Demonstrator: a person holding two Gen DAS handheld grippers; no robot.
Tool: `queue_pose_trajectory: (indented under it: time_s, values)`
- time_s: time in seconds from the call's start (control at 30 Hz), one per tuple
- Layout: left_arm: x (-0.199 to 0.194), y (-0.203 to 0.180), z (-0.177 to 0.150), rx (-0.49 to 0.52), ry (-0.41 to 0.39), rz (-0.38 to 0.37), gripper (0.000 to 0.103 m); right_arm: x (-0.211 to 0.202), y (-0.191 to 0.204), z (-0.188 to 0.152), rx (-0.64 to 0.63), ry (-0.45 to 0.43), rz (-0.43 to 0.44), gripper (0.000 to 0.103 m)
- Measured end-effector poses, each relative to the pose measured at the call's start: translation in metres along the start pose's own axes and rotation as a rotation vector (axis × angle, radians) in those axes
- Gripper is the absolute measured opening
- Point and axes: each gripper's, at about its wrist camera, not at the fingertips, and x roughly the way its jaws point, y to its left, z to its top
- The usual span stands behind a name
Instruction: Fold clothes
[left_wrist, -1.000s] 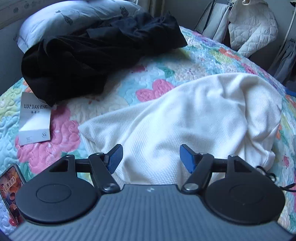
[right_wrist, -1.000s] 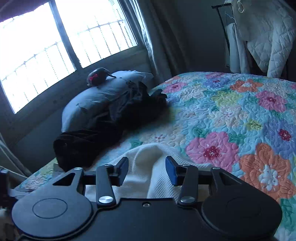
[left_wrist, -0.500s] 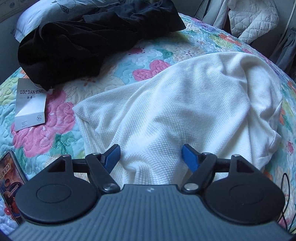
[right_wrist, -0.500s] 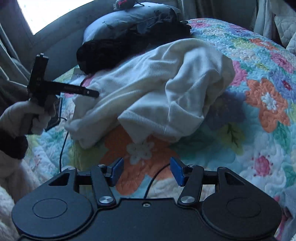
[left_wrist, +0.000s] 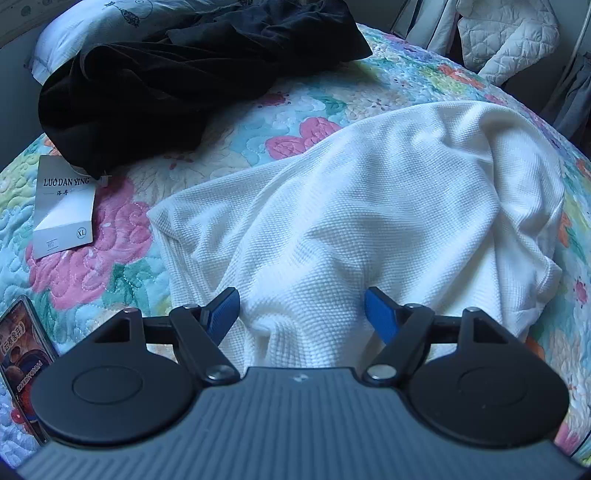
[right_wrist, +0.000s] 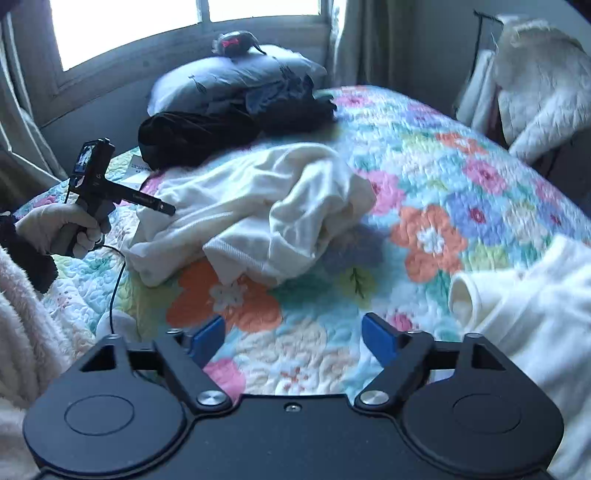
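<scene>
Left wrist: left gripper (left_wrist: 301, 308) agape over white garment (left_wrist: 369, 206), ungripped; right gripper (right_wrist: 291, 332) opening, empty, above quilt (right_wrist: 424, 177).

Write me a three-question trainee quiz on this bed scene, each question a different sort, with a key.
1. True or false: the left tongs are clamped on the white top.
2. Multiple choice: what lies between the right tongs? A) a sleeve B) only the quilt C) the black garment
3. Fill in: the tag beside the black garment is marked size ___.

Key
1. False. The pads stand apart with the cloth between and below them, unpressed.
2. B. The jaws are opening over bare quilt, nothing between them.
3. XL
</scene>
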Motion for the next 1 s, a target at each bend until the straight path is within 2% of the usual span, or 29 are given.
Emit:
queue_pose_trajectory:
  time_s: [0.17, 0.23, 0.37, 0.4, 0.43, 0.5, 0.57, 0.7, 0.9, 0.93, 1.0]
  values:
    - [-0.003, 0.000, -0.004, 0.006, 0.000, 0.003, 0.075, 0.130, 0.054, 0.013, -0.109, -0.101, 0.030, 0.088]
    - [-0.001, -0.002, -0.005, 0.004, 0.003, 0.002, 0.079, 0.165, 0.079, 0.016, -0.175, -0.122, 0.015, 0.088]
    - [0.009, -0.009, -0.005, 0.029, 0.011, 0.016, 0.079, 0.216, 0.117, 0.027, -0.399, -0.150, -0.047, 0.086]
    - [0.011, -0.013, -0.005, 0.048, -0.002, 0.033, 0.071, 0.223, 0.119, 0.028, -0.439, -0.164, -0.060, 0.081]
    - [0.012, -0.016, -0.004, 0.073, -0.014, 0.051, 0.054, 0.228, 0.118, 0.032, -0.444, -0.174, -0.058, 0.076]
    - [0.009, -0.018, 0.000, 0.095, -0.042, 0.066, 0.044, 0.230, 0.107, 0.040, -0.355, -0.166, -0.009, 0.038]
    - [0.004, -0.017, 0.005, 0.092, -0.077, 0.064, 0.033, 0.226, 0.091, 0.048, -0.247, -0.186, 0.039, 0.027]
    - [-0.014, -0.006, 0.019, 0.024, -0.173, 0.011, 0.022, 0.209, 0.056, 0.061, -0.017, -0.242, 0.129, 0.023]
    - [-0.029, -0.001, 0.047, -0.057, -0.310, -0.071, 0.020, 0.184, 0.003, 0.087, 0.295, -0.378, 0.288, 0.021]
    - [-0.026, 0.000, 0.049, -0.073, -0.313, -0.075, 0.020, 0.181, -0.004, 0.092, 0.324, -0.405, 0.286, 0.021]
    - [-0.018, 0.003, 0.051, -0.108, -0.310, -0.080, 0.020, 0.182, -0.011, 0.100, 0.318, -0.425, 0.219, 0.020]
